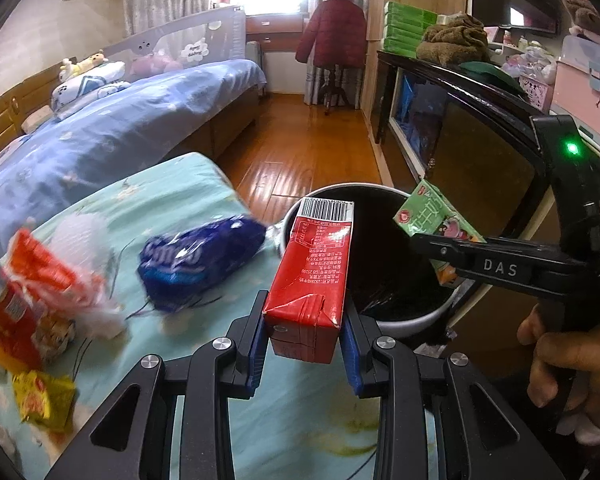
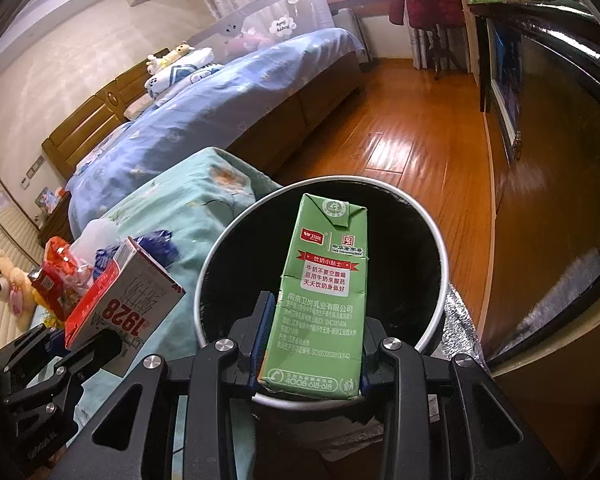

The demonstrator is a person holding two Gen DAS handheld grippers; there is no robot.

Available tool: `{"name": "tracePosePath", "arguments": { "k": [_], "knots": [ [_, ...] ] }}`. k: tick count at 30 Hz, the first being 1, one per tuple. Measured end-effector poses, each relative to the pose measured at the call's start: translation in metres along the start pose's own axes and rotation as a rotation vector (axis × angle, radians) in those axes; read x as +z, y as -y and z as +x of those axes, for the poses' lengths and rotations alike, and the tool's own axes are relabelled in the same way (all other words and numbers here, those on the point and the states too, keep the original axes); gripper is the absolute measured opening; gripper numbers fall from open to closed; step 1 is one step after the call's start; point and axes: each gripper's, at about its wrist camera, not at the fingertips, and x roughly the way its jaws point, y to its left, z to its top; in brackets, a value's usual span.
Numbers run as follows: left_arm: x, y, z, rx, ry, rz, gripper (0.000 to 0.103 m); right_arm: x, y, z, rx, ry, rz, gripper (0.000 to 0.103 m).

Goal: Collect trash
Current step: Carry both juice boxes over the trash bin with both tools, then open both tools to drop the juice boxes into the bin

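Two milk cartons were held over or near the trash bin [image 2: 440, 280], a round pail with a pale rim and a black liner standing on the wooden floor [image 1: 300, 148] just beside the table. The left gripper [image 1: 305, 332] had its blue-padded jaws closed partway on the lower end of the red carton [image 1: 314, 272], which tilted up with its barcode end reaching over the bin's near rim. The right gripper [image 2: 312, 344] was clamped the same way on the green carton [image 2: 320, 300], which stood nearly upright in front of the bin's dark mouth; in the left wrist view that green carton [image 1: 436, 220] hung above the bin's right side, with a hand [image 1: 560, 360] on the gripper's handle. Left of the bin, the table under a light turquoise flowered cloth [image 1: 204, 360] carried more litter: a blue snack bag [image 1: 196, 260], a crumpled white wad [image 1: 88, 248], a red-and-orange packet [image 1: 24, 300] and a small yellow wrapper [image 1: 44, 400], all blurred. Beyond the table stood a bed with a blue quilt [image 1: 112, 132], plush toys near its pillows and a grey guard rail behind. A red coat [image 1: 334, 36] hung on a stand by the bright window, and a dark glossy cabinet [image 1: 460, 128] ran along the right wall.
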Motion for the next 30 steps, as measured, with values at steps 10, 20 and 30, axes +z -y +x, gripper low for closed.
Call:
{"name": "tracePosePath", "arguments": {
  "k": [10,20,30],
  "knots": [
    [0.022,0.007,0.033,-0.019,-0.029,0.008,0.031,0.016,0.009,0.012,0.003,-0.030,-0.001,0.034],
    [0.035,0.014,0.058,-0.018,-0.057,0.006,0.031,0.021,0.017,0.021,-0.003,-0.053,0.015,0.034],
    [0.035,0.017,0.060,-0.014,-0.052,0.009,0.033,0.024,0.022,0.018,-0.031,-0.038,0.029,0.038]
  ]
}}
